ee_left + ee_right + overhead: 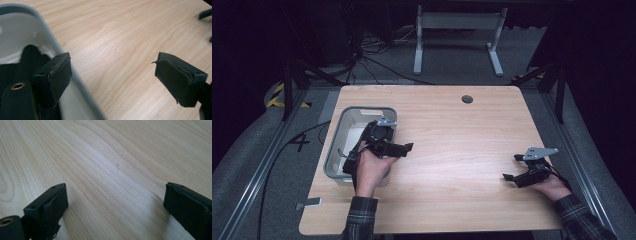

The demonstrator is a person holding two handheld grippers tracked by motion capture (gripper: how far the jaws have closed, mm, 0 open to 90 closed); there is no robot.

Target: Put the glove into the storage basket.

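Note:
A grey plastic bin stands on the left part of the wooden table. My left gripper hovers at the bin's right rim, open. In the left gripper view its jaws stand wide apart: the left pad is over the bin's rim and the right pad over bare wood. A dark thing lies inside the bin; what it is cannot be told. My right gripper rests low at the table's right side, open, with nothing but wood between its pads.
A round cable hole sits near the table's far edge. Beyond the table stand a white frame and floor cables. A small metal piece sticks out at the front left corner.

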